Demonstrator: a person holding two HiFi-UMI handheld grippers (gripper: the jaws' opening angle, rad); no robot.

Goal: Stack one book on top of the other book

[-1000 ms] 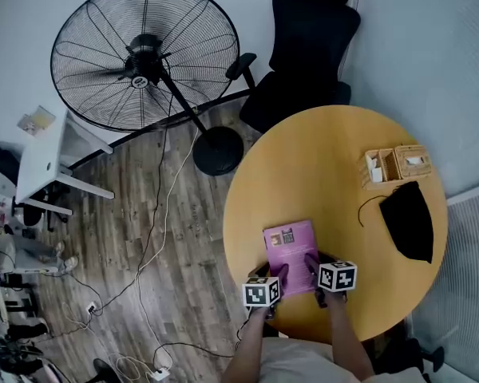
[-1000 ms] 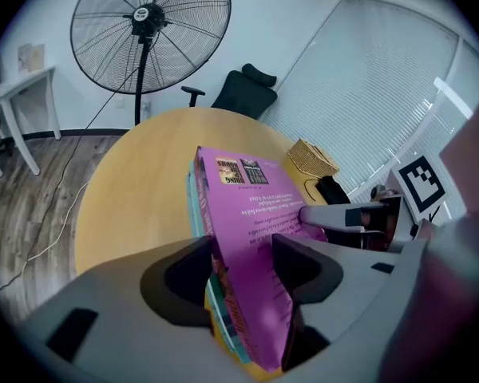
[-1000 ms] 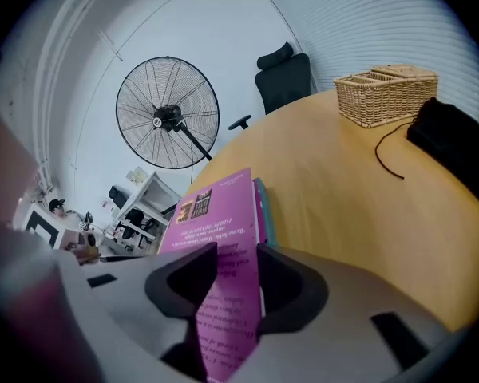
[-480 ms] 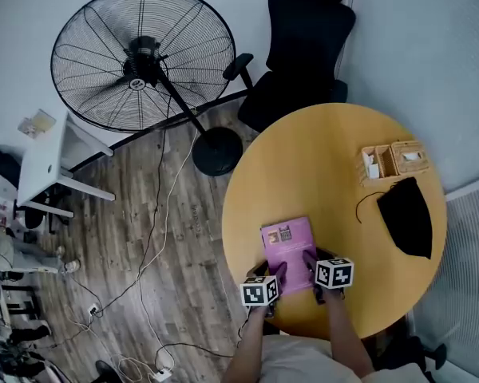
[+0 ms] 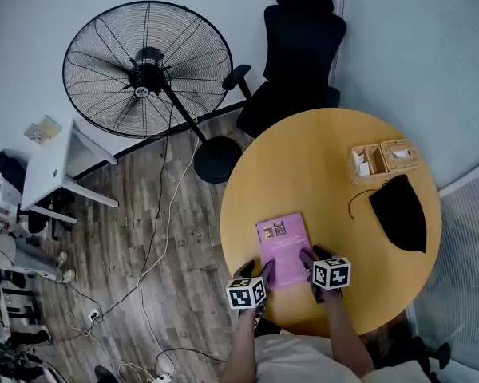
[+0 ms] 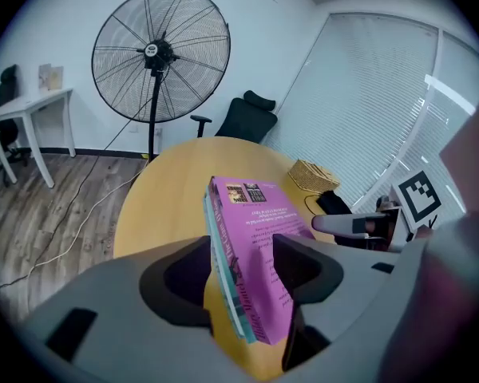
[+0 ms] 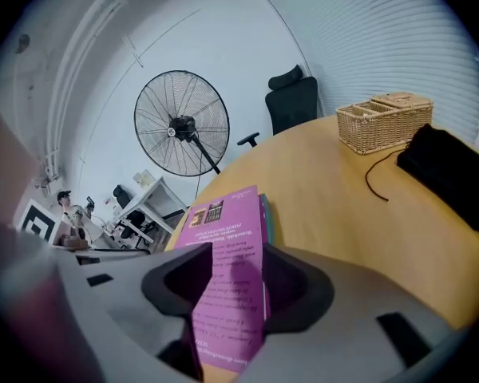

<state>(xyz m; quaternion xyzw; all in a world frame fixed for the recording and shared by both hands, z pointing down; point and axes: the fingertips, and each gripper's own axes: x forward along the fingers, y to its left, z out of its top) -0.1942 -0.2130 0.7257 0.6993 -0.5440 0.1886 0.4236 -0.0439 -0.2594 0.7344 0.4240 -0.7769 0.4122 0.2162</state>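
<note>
A pink book point(image 5: 281, 236) lies flat on a teal book on the round yellow table point(image 5: 303, 166), near its front edge. The teal book shows only as a thin edge point(image 6: 214, 238) point(image 7: 265, 214) under the pink cover point(image 6: 263, 214) point(image 7: 227, 230). My left gripper point(image 5: 258, 271) point(image 6: 243, 266) hovers open over the stack's near left corner, its jaws straddling the spine side. My right gripper point(image 5: 314, 255) point(image 7: 239, 282) is at the near right corner. Its jaws have just been opening, with the pink cover between them and neither pad pressing on it.
A wicker basket point(image 5: 383, 158) and a black pouch point(image 5: 399, 214) with a cord sit on the table's right side. Beyond the table stand a black office chair point(image 5: 299, 54), a large floor fan point(image 5: 148, 70) and a white desk point(image 5: 52, 162). Cables trail across the wooden floor.
My left gripper has drawn back and to the left, away from the book's corner. The right gripper has stayed at its corner. The books have kept their place on the table.
</note>
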